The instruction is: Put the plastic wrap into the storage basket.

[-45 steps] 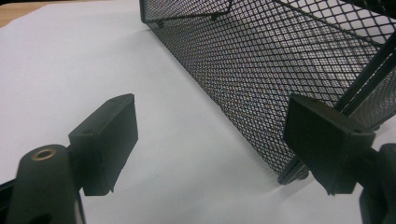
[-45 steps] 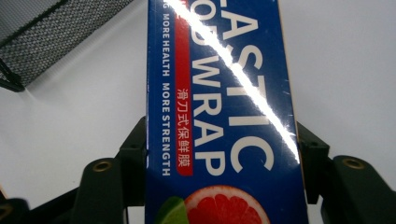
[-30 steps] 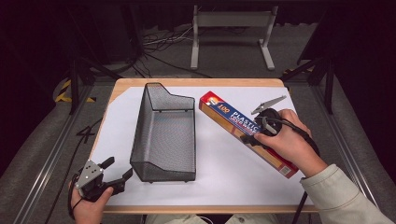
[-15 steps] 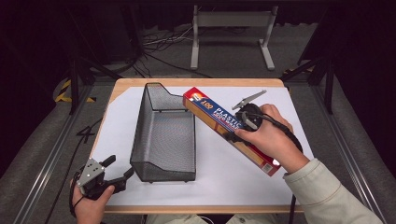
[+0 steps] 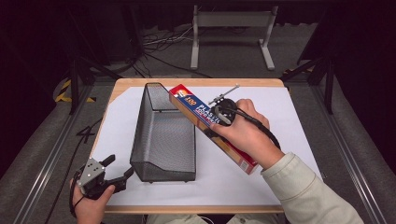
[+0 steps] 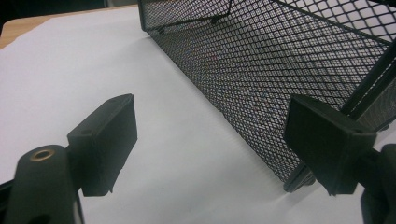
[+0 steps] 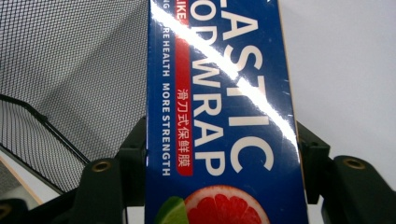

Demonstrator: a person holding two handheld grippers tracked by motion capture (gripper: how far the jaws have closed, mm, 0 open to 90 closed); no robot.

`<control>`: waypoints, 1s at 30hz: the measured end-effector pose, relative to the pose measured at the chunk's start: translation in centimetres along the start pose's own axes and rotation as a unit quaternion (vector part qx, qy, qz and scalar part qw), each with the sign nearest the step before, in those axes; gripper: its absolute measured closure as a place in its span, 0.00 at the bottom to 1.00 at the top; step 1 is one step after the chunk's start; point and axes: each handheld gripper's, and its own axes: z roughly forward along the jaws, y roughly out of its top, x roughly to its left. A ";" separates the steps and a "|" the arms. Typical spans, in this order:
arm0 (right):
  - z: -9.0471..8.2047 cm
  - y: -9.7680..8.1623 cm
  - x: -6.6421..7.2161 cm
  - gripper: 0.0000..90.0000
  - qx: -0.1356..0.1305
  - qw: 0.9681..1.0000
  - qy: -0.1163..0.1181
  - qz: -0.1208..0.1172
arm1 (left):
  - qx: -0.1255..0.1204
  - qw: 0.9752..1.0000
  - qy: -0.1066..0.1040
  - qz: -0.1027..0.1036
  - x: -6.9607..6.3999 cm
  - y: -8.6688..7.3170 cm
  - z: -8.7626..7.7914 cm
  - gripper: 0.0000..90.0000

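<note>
In the high view my right gripper (image 5: 214, 122) is shut on a long blue and red plastic wrap box (image 5: 191, 108), held aslant above the table. The box's far end reaches the right rim of a black wire mesh basket (image 5: 140, 135). The right gripper view has both jaws pressing the sides of the box (image 7: 219, 116), with the basket mesh (image 7: 70, 70) behind on the left. My left gripper (image 5: 119, 166) rests open at the basket's near left corner. In the left gripper view its jaws (image 6: 219, 140) stand wide apart with nothing between them, and the basket wall (image 6: 280, 70) is just ahead.
A white sheet (image 5: 289, 121) covers the wooden table (image 5: 196, 209). A white metal stand (image 5: 231, 21) and cables lie on the dark floor beyond the far edge. The sheet to the left of the basket is bare.
My right hand has carried the plastic wrap box leftwards and slightly up, from the table's right part to the basket's right rim. The left gripper has stayed in place.
</note>
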 end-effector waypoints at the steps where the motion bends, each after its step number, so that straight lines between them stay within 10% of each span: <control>1: 0.1 0.2 0.2 0.44 0.000 1.000 0.001 0.001 | -0.001 1.000 0.001 0.000 0.0 0.0 0.0 0.20; 30: 4.8 4.0 4.6 0.44 0.007 0.999 0.020 0.026 | -0.004 1.000 0.002 -0.002 0.1 -0.3 -0.4 0.21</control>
